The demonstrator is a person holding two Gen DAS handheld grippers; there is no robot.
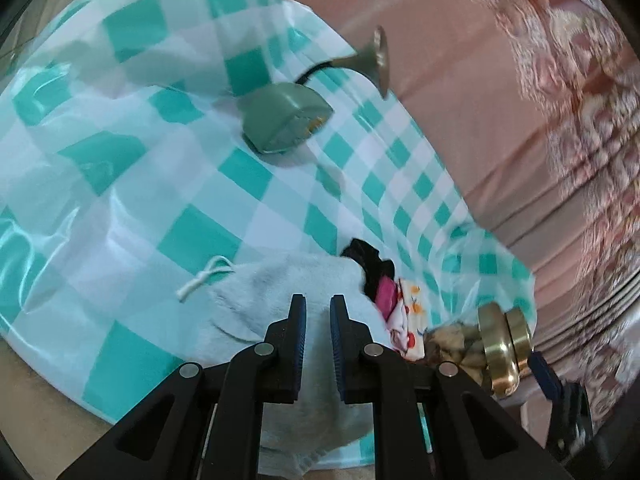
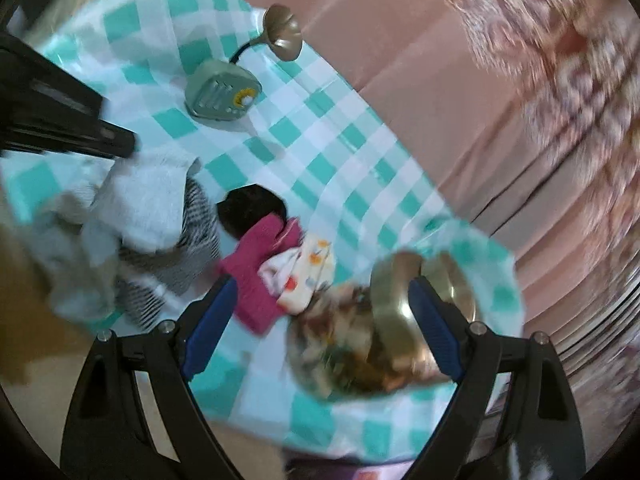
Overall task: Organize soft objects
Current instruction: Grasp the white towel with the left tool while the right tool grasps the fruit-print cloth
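Note:
My left gripper [image 1: 318, 306] has its jaws nearly together, pinching a fold of the light blue towel [image 1: 276, 280] on the checked tablecloth [image 1: 140, 184]. In the right wrist view that gripper [image 2: 124, 142] reaches in from the upper left over the same towel [image 2: 136, 200]. Beside the towel lie a striped cloth [image 2: 192, 248], a black cloth [image 2: 252, 208], a magenta cloth [image 2: 256, 276] and a white fruit-print cloth [image 2: 308, 272]. My right gripper [image 2: 320, 292] stands open above the magenta and print cloths and a blurred brown patterned cloth [image 2: 340, 356], touching none.
A green radio-like box [image 2: 222, 94] with a brass horn [image 2: 284, 32] sits further back on the table. A round brass object [image 2: 396, 308] rests by the brown cloth near the table's right edge. Pink patterned fabric [image 2: 500, 120] hangs beyond the table.

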